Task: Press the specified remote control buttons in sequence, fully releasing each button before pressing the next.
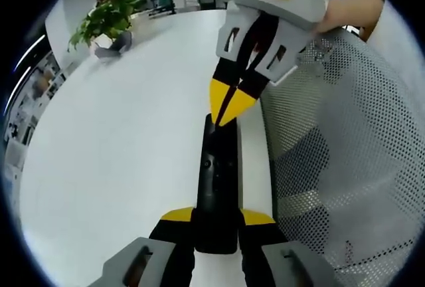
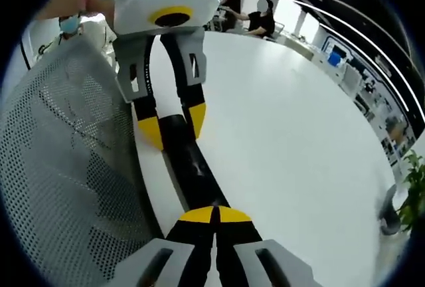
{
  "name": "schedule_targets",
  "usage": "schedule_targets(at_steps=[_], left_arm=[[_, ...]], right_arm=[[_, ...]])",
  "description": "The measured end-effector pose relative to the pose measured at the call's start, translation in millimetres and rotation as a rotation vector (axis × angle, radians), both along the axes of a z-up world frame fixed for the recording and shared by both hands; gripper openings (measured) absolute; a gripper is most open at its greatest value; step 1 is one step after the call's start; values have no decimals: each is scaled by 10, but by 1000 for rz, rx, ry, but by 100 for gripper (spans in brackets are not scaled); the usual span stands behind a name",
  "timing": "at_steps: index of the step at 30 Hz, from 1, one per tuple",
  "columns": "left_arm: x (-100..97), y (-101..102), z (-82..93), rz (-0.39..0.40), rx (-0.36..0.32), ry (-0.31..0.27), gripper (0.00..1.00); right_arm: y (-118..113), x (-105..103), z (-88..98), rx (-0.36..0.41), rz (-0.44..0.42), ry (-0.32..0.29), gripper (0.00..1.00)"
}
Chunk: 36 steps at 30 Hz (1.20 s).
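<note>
**Black remote, held at one end and pressed at the other**

Black slim remote control [image 1: 218,181] lies lengthwise near the edge of the white desk [image 1: 113,161], beside a perforated mesh chair back [image 1: 345,167].

Left gripper [image 1: 217,219]: jaws clamped on the near end of the remote, apparently to steady it for pressing.

Right gripper [image 2: 214,215]: jaws together, yellow tips meeting as a single point on the remote's far end, seemingly serving as a pressing tool; which button cannot be made out.

Potted plant [image 1: 106,21] stands well apart on the desk.
</note>
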<state>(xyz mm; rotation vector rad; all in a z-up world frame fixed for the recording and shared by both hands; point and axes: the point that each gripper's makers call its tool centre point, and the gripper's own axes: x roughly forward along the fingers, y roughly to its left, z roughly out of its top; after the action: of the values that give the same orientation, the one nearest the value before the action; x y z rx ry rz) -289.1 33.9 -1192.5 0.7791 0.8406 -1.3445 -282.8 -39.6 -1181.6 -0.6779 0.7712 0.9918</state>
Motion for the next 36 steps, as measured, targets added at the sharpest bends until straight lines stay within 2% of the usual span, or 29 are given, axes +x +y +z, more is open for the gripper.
schedule_targets(at_steps=[7, 10, 13, 14, 17, 19, 21, 22, 23, 24, 25, 28, 31, 36], left_arm=[[6, 7, 0, -6, -17, 2, 24], [8, 9, 2, -12, -27, 6, 24], [4, 11, 5, -6, -41, 4, 24], [3, 12, 6, -5, -46, 4, 24], [4, 11, 10, -4, -59, 5, 24], [6, 5, 9, -6, -63, 5, 24], [10, 2, 6, -7, -64, 5, 24], [11, 1, 5, -8, -64, 5, 24], [12, 1, 4, -9, -63, 6, 24], [13, 0, 3, -11, -63, 7, 24], [14, -2, 2, -14, -65, 6, 24], [19, 6, -2, -18, -81, 6, 24], [22, 7, -1, -10, -104, 8, 24], [25, -1, 5, 6, -130, 6, 24]], right_arm=[[2, 8, 2, 8, 23, 14, 0], [6, 10, 12, 82, -13, 102, 0], [6, 12, 27, 76, 40, 132, 0], [44, -27, 43, 76, 98, 146, 0], [171, -43, 120, 115, 149, 145, 0], [179, -48, 82, 71, 176, 162, 0], [103, -28, -13, -32, 224, 141, 0], [75, -34, -38, -60, 227, 139, 0], [174, -37, 21, -8, 250, 125, 0], [122, -42, 7, -60, 267, 120, 0], [124, -40, -1, -79, 297, 99, 0], [136, -46, -11, -101, 309, 109, 0], [139, -41, -21, -127, 333, 92, 0], [124, -32, -18, -108, 316, 78, 0]])
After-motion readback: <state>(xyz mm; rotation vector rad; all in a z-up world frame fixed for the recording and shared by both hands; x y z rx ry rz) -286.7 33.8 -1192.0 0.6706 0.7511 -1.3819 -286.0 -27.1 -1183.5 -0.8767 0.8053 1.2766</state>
